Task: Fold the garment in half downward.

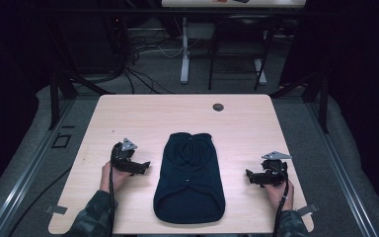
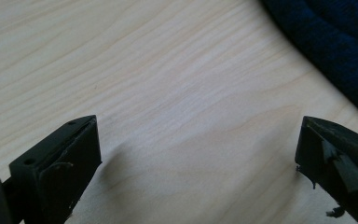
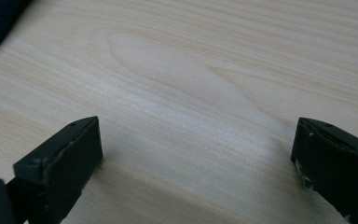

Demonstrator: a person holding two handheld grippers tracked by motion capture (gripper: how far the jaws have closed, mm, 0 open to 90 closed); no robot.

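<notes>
nearest the camera in the high view, the person's camouflage-patterned sleeves [image 1: 91,219] come in from the bottom edge and get cut off there, so not much arm to see. the left hand [image 1: 112,177] holds the left black two-jaw gripper [image 1: 140,167] and the right hand [image 1: 279,190] holds the right black two-jaw gripper [image 1: 249,176], both low over the pale wood-grain table [image 1: 143,116].

left gripper view: jaws spread wide apart, nothing but bare wood between them, and a corner of the dark navy knitted garment [image 2: 340,46] runs off the top right. right gripper view: jaws wide apart too, with a sliver of the same navy fabric cut off at the top left corner.

the garment [image 1: 189,177] lies flat in the middle of the table between the two grippers, touching neither. its long axis runs near to far, wider rounded end toward the person, narrower end pointing away. it's so dark that folds and details are hard to make out; can't tell what kind of garment it is.

farther back there's a small dark round hole [image 1: 218,107] near the table's far edge. past that it's dim: a tangle of cables [image 1: 143,59] on the floor and white table legs [image 1: 185,54].
</notes>
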